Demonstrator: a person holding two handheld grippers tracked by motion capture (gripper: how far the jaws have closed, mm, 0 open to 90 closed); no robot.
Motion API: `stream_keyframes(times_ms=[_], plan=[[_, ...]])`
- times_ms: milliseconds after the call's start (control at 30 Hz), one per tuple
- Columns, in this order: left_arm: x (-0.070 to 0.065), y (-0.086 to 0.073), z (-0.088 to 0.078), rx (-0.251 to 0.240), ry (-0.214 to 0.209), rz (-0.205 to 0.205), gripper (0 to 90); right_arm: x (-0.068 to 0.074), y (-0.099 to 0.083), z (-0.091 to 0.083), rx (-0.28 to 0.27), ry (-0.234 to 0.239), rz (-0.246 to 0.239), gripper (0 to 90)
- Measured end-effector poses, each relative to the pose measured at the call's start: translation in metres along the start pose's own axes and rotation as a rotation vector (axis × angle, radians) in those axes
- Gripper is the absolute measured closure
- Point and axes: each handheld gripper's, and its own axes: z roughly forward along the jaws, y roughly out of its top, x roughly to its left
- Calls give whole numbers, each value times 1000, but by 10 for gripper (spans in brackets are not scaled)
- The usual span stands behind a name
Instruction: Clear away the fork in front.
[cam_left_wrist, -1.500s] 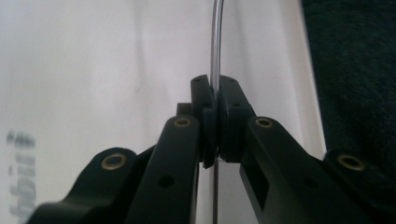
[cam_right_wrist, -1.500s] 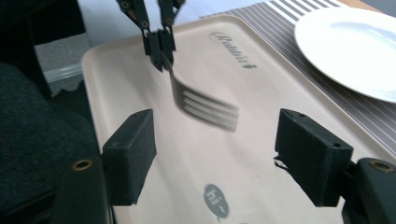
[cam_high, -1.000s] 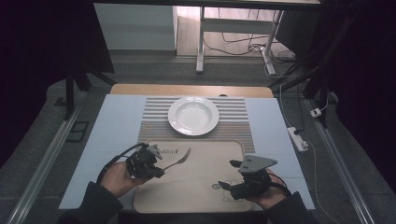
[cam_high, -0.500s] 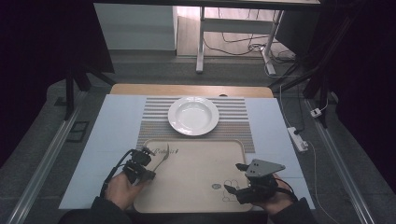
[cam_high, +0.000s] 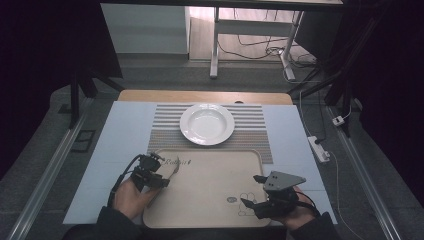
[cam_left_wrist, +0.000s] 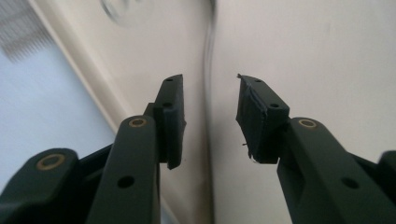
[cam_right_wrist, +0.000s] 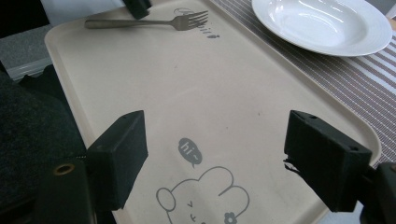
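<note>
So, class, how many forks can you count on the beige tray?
1. The fork lies flat at the tray's far left corner, tines toward the white plate, between the left gripper's open jaws.

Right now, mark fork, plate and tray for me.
fork (cam_right_wrist: 140, 22), right gripper view, middle of the handle.
plate (cam_high: 207, 123), high view, centre of the bowl.
tray (cam_high: 210, 192), high view, bare middle of its floor.

- in the left gripper view the fork (cam_left_wrist: 208, 70) is a blurred dark streak running between the jaws, its tines smeared at the top edge.
- in the high view the left gripper (cam_high: 159, 176) covers most of the fork, whose tines are too small to make out.
- the plate (cam_right_wrist: 322, 23) is cut off by the right gripper view's top edge.
- the tray (cam_right_wrist: 196, 98) print is partly cut off at the bottom.
</note>
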Motion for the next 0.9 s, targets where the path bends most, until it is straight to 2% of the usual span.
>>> stream_keyframes(times_ms=[33,100,267,400,500,633,700,767,867,900], plan=[[3,5,-1,-16,0,5,631,0,0,0,-1,-1,2,216],[7,14,1,-29,-27,22,711,-1,0,0,1,-2,-1,216],[13,31,17,-6,-17,41,885,0,0,0,10,-2,-5,216],[10,39,26,1,-28,58,890,0,-1,0,15,-3,-11,216],[3,42,31,4,-32,80,890,-1,-2,-1,18,-7,-19,216],[-10,43,36,11,-59,112,890,-1,-3,-2,17,-12,-19,215],[-15,44,36,-5,-81,127,890,-2,-3,-3,15,-15,-21,214],[-19,45,37,-27,-124,155,890,-2,-3,-3,14,-18,-20,214],[-27,47,45,-25,-156,183,889,-2,-3,-3,14,-18,-20,214],[-29,48,48,-17,-154,187,889,-2,-3,-3,16,-19,-22,214]])
